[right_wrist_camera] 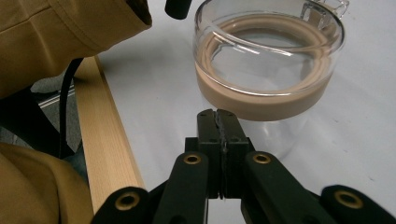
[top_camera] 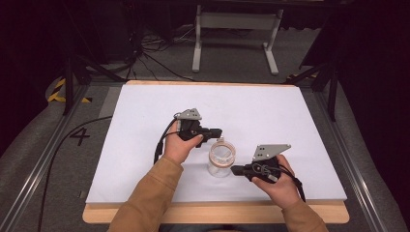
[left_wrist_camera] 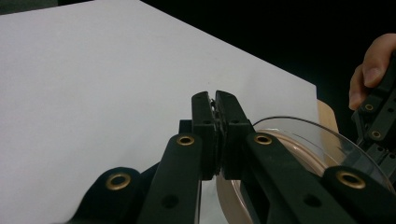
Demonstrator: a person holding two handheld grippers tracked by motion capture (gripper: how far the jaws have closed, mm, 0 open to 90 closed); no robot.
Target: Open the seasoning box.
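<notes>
Closed black right tongs [right_wrist_camera: 218, 114], nothing between the jaws, nose just short of clear round glass jar with tan band under its rim [right_wrist_camera: 268, 65]. Stands upright on white tabletop [top_camera: 145, 106], near the front edge, right of centre. Likely rigid, smooth, slippery, breakable, light while empty. Best pinched over the rim wall. Black left tongs [left_wrist_camera: 215, 100] closed too, empty, beside the rim.

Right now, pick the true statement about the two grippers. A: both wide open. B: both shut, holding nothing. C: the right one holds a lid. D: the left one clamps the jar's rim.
B: both the left gripper and the right gripper show jaws pressed together with nothing between, beside the glass jar.
</notes>
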